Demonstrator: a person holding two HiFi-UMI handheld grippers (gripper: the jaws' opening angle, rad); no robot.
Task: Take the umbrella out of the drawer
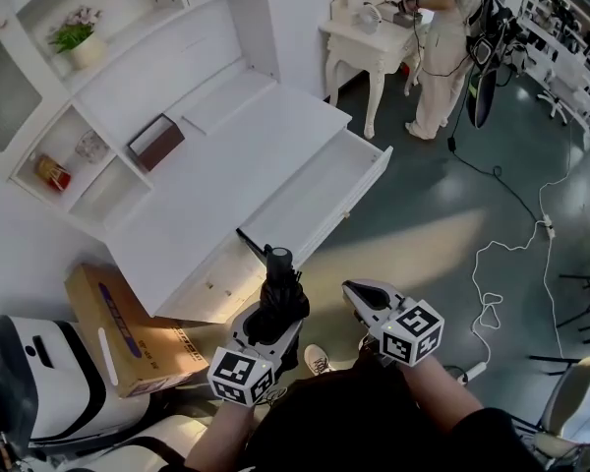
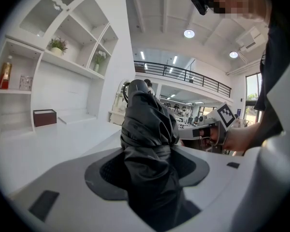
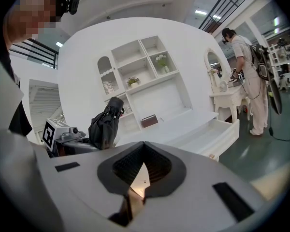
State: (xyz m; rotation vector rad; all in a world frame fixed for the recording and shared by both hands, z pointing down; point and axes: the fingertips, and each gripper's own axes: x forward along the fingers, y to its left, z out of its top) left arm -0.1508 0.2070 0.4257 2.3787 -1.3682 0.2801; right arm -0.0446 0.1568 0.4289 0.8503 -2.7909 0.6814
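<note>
A folded black umbrella point(image 1: 277, 298) stands upright in my left gripper point(image 1: 271, 315), whose jaws are shut on its body; it is held in the air in front of the desk. In the left gripper view the umbrella point(image 2: 147, 163) fills the space between the jaws. The white desk drawer point(image 1: 310, 200) is pulled open, and what I can see of its inside is bare. My right gripper point(image 1: 356, 297) hangs just right of the umbrella, jaws shut with nothing between them. From the right gripper view the umbrella point(image 3: 105, 122) shows at the left.
A white desk point(image 1: 216, 165) with shelves holds a brown box point(image 1: 156, 142), a potted plant point(image 1: 76, 35) and a bottle point(image 1: 51, 172). A cardboard box point(image 1: 118, 327) lies on the floor at left. A person point(image 1: 444, 42) stands at a white side table point(image 1: 369, 39). Cables point(image 1: 516, 234) run across the floor.
</note>
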